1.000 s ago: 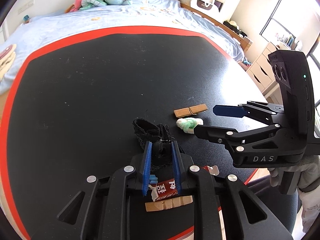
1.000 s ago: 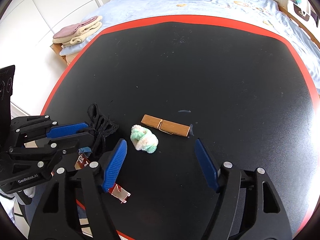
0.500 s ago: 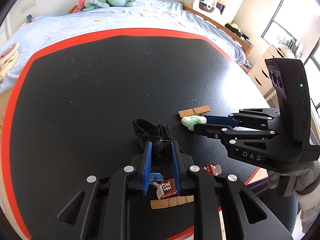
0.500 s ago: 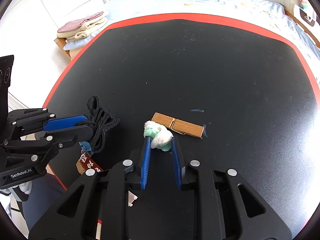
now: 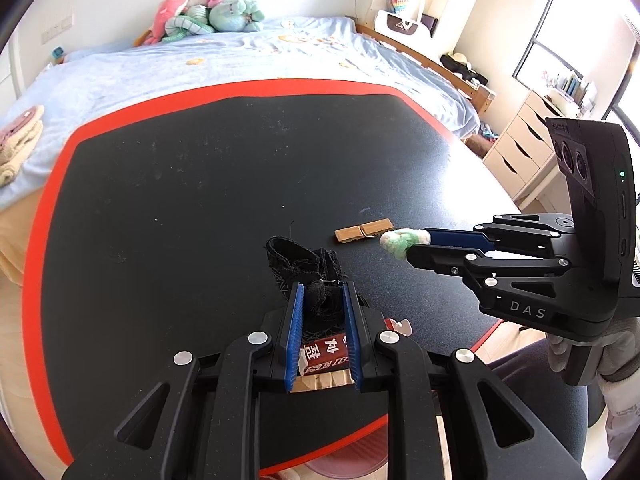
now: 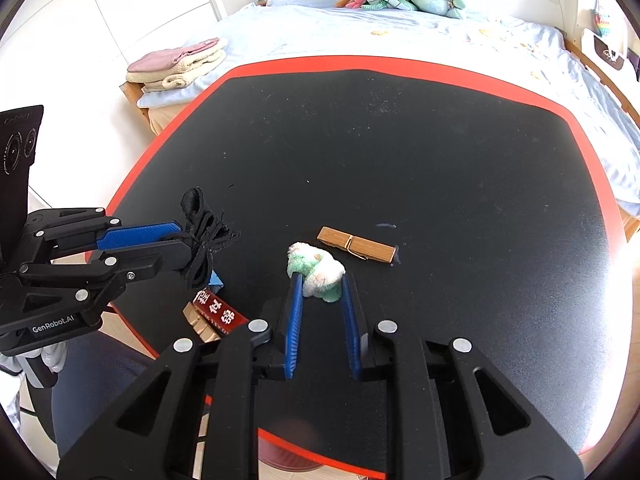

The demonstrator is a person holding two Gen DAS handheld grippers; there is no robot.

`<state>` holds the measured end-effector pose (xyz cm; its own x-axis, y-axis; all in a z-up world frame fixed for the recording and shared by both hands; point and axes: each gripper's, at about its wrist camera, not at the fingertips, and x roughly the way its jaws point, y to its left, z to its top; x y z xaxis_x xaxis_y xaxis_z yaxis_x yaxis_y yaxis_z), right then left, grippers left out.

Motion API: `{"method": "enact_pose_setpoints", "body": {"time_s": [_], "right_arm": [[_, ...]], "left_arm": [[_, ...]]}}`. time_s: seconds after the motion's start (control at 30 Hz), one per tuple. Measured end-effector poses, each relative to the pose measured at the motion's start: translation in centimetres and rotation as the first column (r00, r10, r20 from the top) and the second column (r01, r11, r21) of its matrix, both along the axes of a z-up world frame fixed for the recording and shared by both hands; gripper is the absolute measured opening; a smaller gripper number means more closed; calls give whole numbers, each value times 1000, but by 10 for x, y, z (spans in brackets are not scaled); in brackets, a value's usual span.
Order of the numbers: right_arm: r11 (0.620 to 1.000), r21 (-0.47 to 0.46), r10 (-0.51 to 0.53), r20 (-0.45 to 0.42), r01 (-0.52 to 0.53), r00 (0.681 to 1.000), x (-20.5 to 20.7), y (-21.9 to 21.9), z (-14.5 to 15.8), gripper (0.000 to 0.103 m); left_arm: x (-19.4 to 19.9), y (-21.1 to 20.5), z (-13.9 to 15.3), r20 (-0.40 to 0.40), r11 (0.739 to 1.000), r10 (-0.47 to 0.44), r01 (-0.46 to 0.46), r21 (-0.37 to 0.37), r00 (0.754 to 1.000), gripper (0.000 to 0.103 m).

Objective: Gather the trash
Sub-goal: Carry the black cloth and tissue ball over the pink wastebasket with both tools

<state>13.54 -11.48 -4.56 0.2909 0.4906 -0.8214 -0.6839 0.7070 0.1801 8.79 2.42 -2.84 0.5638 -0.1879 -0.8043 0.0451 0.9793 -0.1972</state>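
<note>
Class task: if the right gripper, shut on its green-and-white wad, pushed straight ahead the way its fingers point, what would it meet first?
Probably the wooden clothespin, lying just beyond the wad held by the right gripper. Depth is unclear; lifted high enough, it might pass over.

Daylight floods my feeds, coming from the window [image 5: 576,36] at the right of the left wrist view, where it blows out to white. The white wall [image 6: 120,12] glares too. The table [image 6: 440,152] stays matt and dark. Fisheye bending and black vignetting mark the edges; the centres look sharp.
</note>
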Motion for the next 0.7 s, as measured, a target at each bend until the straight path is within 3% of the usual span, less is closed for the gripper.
{"method": "enact_pose_setpoints", "body": {"time_s": [0.4, 0.7], "right_arm": [[999, 44, 23, 67, -26, 997, -62, -40, 39, 19], [998, 37, 52, 92, -55, 994, -107, -61, 44, 19]], "left_arm": [[-51, -13, 31, 59, 999, -29, 28, 20, 998, 19], [-92, -26, 39, 77, 998, -53, 51, 22, 996, 20]]}}
